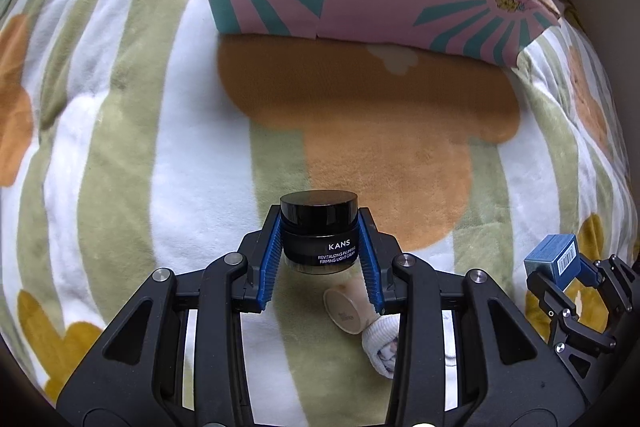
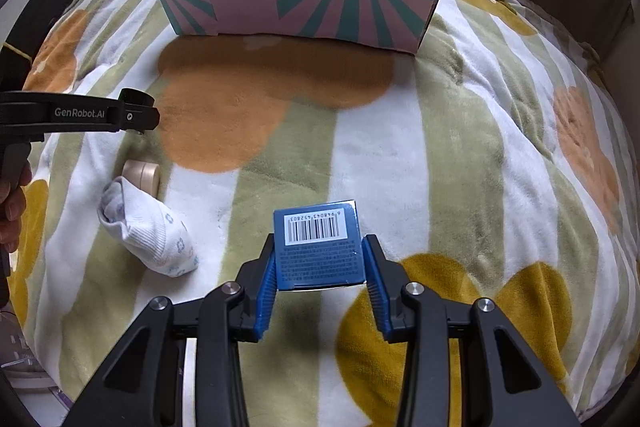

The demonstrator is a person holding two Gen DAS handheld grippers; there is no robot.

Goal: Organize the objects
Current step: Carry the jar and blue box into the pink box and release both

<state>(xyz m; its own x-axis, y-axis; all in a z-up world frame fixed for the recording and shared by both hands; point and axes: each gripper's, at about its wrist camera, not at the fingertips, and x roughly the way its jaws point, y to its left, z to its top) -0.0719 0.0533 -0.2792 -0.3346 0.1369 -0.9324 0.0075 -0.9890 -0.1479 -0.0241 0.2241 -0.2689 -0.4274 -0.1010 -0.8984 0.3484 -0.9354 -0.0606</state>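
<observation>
My left gripper (image 1: 320,239) clamps a black KANS cream jar (image 1: 319,231) between its blue pads, jaws pressed against both sides, raised over the blanket (image 1: 160,147). My right gripper (image 2: 320,259) grips a blue barcoded box (image 2: 318,247) likewise. The pink cardboard box (image 2: 304,7) stands ahead; a rolled sock (image 2: 150,231) and beige jar (image 2: 142,175) lie below.
</observation>
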